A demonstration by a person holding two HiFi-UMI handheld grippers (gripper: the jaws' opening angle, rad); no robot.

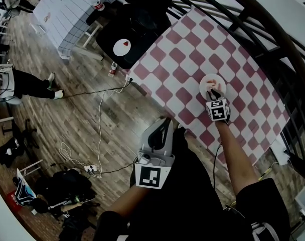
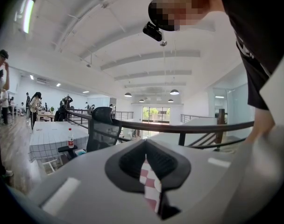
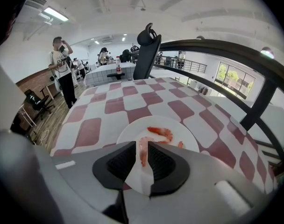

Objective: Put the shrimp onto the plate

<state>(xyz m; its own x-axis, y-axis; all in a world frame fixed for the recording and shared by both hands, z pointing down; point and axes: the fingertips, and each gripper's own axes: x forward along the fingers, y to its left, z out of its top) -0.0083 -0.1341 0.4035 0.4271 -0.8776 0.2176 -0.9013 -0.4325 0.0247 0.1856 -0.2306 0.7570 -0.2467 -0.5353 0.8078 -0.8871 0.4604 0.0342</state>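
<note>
Right claw (image 3: 143,145) pinches shrimp (image 3: 142,156) low over plate (image 3: 130,132), likely for release beside second shrimp (image 3: 161,131). Left claw (image 2: 145,149) closed, empty, idle at surface (image 1: 192,49) edge.

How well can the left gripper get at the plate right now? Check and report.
Probably not as it stands. The left gripper hangs off the near edge of the table, well short of the plate, and the right gripper, with a shrimp between its fingers, sits over the plate's near side.
</note>
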